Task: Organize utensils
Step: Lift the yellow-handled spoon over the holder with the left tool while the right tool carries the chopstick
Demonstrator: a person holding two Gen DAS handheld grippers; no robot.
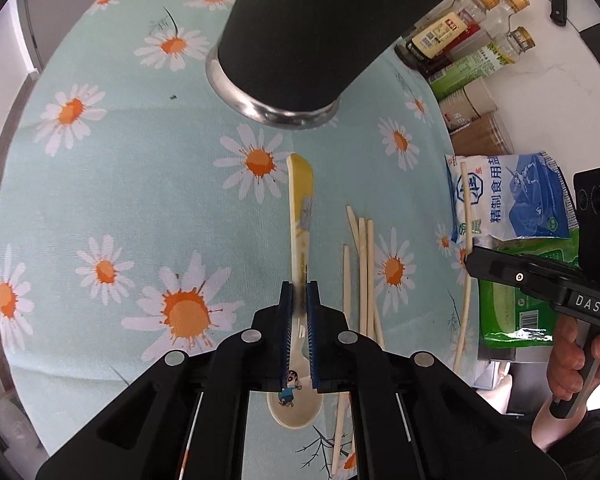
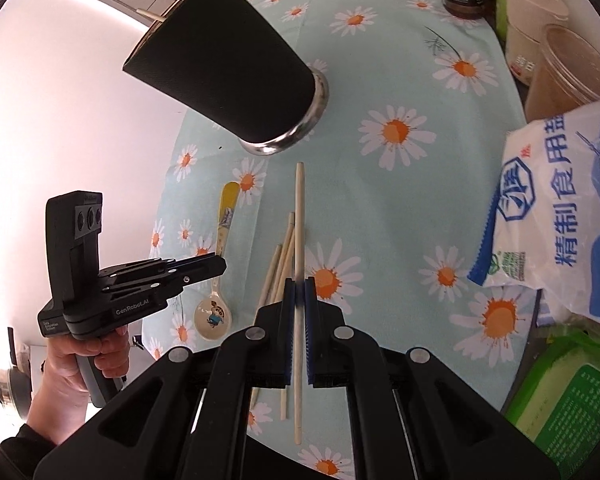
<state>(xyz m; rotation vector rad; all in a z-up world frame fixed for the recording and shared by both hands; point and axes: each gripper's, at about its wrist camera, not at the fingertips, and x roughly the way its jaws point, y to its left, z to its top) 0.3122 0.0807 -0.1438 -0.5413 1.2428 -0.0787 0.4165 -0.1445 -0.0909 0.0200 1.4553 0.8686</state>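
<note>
- The left gripper (image 1: 299, 292) has its jaws clamped on the handle of a spoon (image 1: 301, 216); the blue pads (image 1: 287, 320) press it from both sides.
- In the left wrist view the spoon runs from its yellow handle tip at 12 o'clock to its bowl with a cartoon figure at 6 o'clock, below the jaws.
- The right gripper (image 2: 299, 290) has its jaws clamped on one chopstick (image 2: 299, 216), which passes straight between the pads and sticks out well past both ends of them.
- Loose chopsticks (image 2: 280, 264) lie in a small bundle on the bench (image 2: 380, 200), just at 9 o'clock of the held chopstick in the right wrist view.
- A black cup (image 1: 300, 40) with a metal base ring stands at 12 o'clock of the spoon, on the daisy cloth (image 1: 120, 200) that covers the bench.
- In the right wrist view the same cup shows chopstick tips poking out of its mouth at 11 o'clock.
- A salt bag (image 1: 512, 196) lies at 3 o'clock of the spoon in the left wrist view, with a green pack (image 1: 516, 312) just below it.
- Bottles (image 1: 460, 36) stand at 1 o'clock, beside the cup.
- A hand (image 2: 80, 356) holds the left gripper's grip at 8 o'clock in the right wrist view.
</note>
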